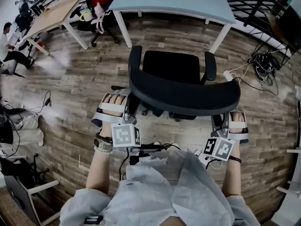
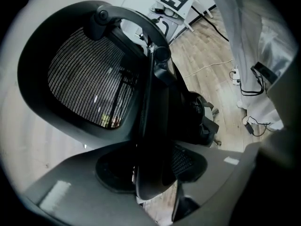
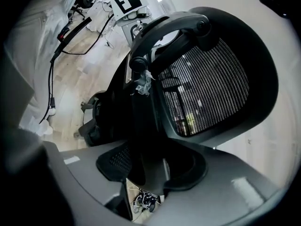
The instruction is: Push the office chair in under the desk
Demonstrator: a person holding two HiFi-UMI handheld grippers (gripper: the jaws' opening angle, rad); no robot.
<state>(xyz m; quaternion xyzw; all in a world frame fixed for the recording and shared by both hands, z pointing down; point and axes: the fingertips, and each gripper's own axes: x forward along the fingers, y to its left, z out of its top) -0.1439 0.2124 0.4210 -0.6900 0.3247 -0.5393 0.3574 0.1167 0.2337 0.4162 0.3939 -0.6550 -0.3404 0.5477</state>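
While left gripper [image 2: 153, 171] grips the backrest [image 1: 186, 98] at its left rim and right gripper [image 3: 153, 168] at its right rim, jaws wide but pressed on it, the office chair [image 1: 181, 81] sits ahead, backrest long axis left-right, seat [image 1: 171, 65] facing far toward the desk [image 1: 174, 4]. Bare floor [image 1: 169, 36] separates them; chair lines up between desk legs [image 1: 123, 32]; cables [image 1: 263, 62] lie right.

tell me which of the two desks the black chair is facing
The pale blue desk with white legs, straight ahead of the black office chair; the wood-topped desk stands off to the left.
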